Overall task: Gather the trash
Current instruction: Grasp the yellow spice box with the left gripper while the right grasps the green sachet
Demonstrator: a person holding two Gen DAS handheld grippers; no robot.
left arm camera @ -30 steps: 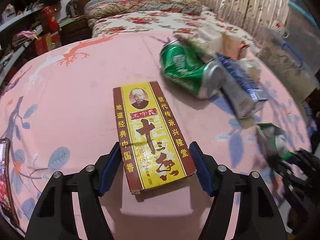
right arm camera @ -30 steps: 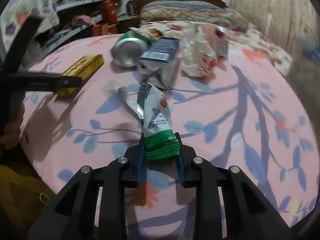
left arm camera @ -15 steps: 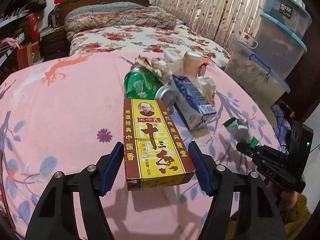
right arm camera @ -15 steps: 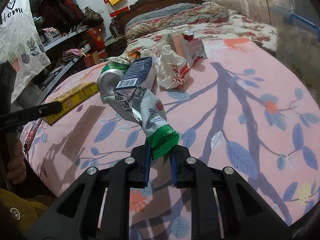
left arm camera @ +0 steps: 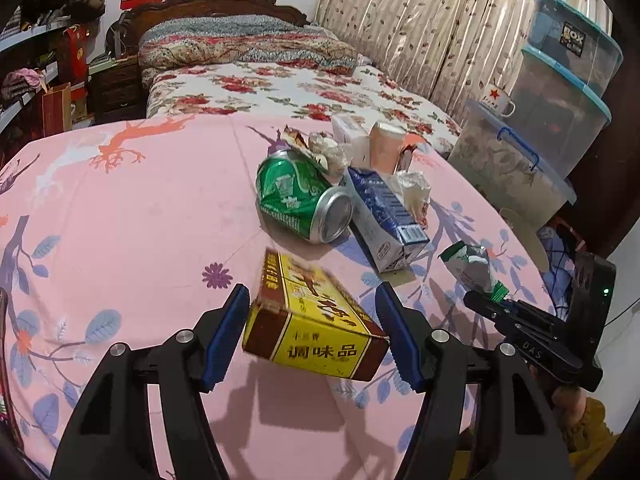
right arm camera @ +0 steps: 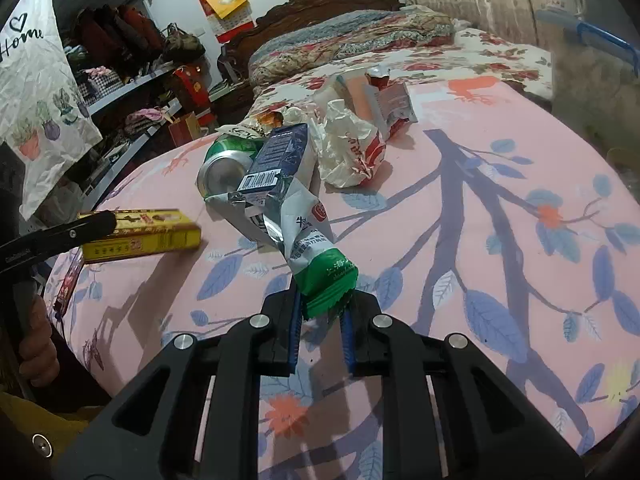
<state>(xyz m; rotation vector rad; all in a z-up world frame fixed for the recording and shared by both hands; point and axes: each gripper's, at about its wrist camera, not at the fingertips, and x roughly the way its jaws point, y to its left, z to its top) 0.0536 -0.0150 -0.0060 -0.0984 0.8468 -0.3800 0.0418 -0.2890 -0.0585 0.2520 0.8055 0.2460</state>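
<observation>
My left gripper (left arm camera: 312, 320) has its jaws around a yellow and brown spice box (left arm camera: 312, 320), which is tilted and blurred, above the pink tablecloth (left arm camera: 120, 220). The box touches the left pad; whether the right pad grips it is unclear. The box also shows in the right wrist view (right arm camera: 144, 234). My right gripper (right arm camera: 320, 320) is shut on a green and white snack wrapper (right arm camera: 312, 248), held above the cloth; it also shows in the left wrist view (left arm camera: 472, 268).
A trash pile lies mid-table: green can (left arm camera: 300, 196), blue milk carton (left arm camera: 384, 220), crumpled white wrapper (right arm camera: 348, 152), pink cartons (right arm camera: 376, 100). A bed (left arm camera: 280, 88) stands behind. Stacked plastic bins (left arm camera: 560, 100) stand right. Shelves (right arm camera: 120, 80) stand left.
The left gripper has lifted the spice box off the cloth; the box has tipped and turned end-on between the jaws. The right gripper has risen with the wrapper.
</observation>
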